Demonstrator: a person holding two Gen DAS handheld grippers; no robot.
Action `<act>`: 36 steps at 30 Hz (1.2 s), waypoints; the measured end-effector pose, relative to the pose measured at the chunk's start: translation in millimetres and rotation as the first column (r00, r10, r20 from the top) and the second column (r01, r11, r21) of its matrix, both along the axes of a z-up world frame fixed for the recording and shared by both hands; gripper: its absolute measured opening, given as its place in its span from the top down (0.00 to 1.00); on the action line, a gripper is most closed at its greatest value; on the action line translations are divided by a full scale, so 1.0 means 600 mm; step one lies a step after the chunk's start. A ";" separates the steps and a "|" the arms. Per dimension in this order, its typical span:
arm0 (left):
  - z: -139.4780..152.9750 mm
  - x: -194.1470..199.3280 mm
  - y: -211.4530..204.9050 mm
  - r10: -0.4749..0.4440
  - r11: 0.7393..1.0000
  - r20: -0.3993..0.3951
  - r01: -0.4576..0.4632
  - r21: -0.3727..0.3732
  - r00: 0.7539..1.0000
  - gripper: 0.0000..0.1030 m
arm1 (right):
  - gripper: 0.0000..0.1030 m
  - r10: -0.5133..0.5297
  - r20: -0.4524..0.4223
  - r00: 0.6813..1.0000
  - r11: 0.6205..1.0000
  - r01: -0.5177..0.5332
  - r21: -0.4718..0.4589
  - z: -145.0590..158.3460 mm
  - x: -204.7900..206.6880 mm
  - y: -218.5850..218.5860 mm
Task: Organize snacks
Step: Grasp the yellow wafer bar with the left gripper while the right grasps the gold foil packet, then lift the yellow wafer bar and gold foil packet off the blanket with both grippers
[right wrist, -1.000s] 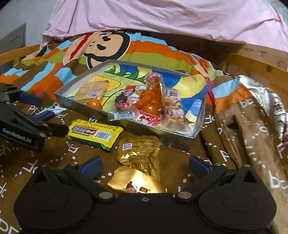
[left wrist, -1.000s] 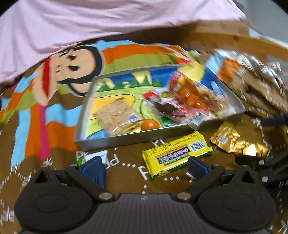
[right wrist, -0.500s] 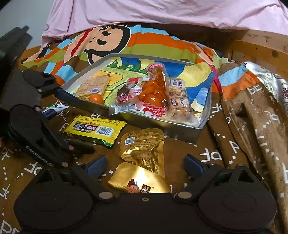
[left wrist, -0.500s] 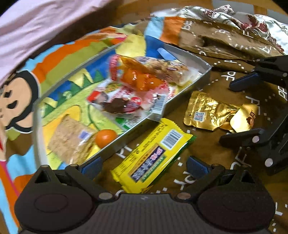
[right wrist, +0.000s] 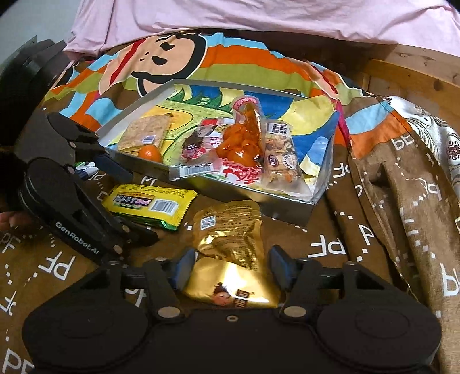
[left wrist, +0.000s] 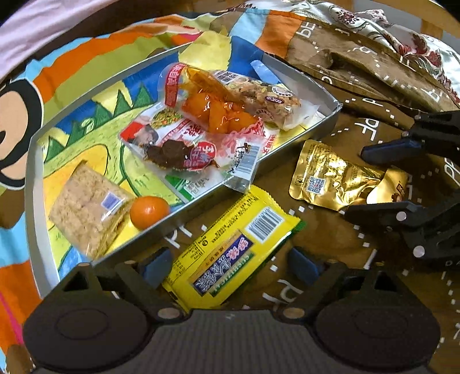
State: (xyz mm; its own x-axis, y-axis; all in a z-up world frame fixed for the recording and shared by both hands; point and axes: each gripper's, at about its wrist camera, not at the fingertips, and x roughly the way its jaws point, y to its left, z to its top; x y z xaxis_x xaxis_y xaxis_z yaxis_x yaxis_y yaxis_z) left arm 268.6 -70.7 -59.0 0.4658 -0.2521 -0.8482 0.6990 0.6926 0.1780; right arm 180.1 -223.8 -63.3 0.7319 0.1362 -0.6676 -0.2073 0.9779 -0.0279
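A grey tray holds several snack packets, a cracker pack and a small orange. A yellow packet lies on the brown cloth in front of it. My left gripper is open, its fingers either side of the yellow packet's near end. Two gold packets lie to the right. My right gripper is open, its fingers astride the nearer gold packet.
A striped cartoon-monkey cloth lies under the tray. A pink sheet lies behind. A wooden frame runs along the right. Rumpled brown cloth lies to the tray's right.
My left gripper swung right and came closer over the yellow packet. My right gripper moved forward and its fingers narrowed around the nearer gold packet.
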 end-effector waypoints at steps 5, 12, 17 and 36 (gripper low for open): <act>0.011 0.000 -0.013 0.060 0.998 -0.075 -0.057 0.036 0.995 0.28 | 0.45 -0.007 -0.012 1.000 1.000 0.007 0.007 0.003 -0.001 -0.002; 0.031 -0.015 -0.026 0.059 0.996 -0.150 -0.050 0.068 0.987 0.30 | 0.45 -0.047 -0.045 0.998 0.997 0.050 0.062 0.014 -0.001 -0.022; 0.030 -0.016 -0.039 0.032 0.994 -0.094 -0.022 0.109 0.995 0.18 | 0.45 -0.067 -0.054 0.996 0.996 0.070 0.064 0.011 0.002 -0.029; 0.006 0.016 0.029 0.160 0.974 -0.282 -0.198 -0.112 0.946 0.38 | 0.39 -0.024 -0.011 1.000 1.000 0.023 -0.010 -0.007 0.002 -0.010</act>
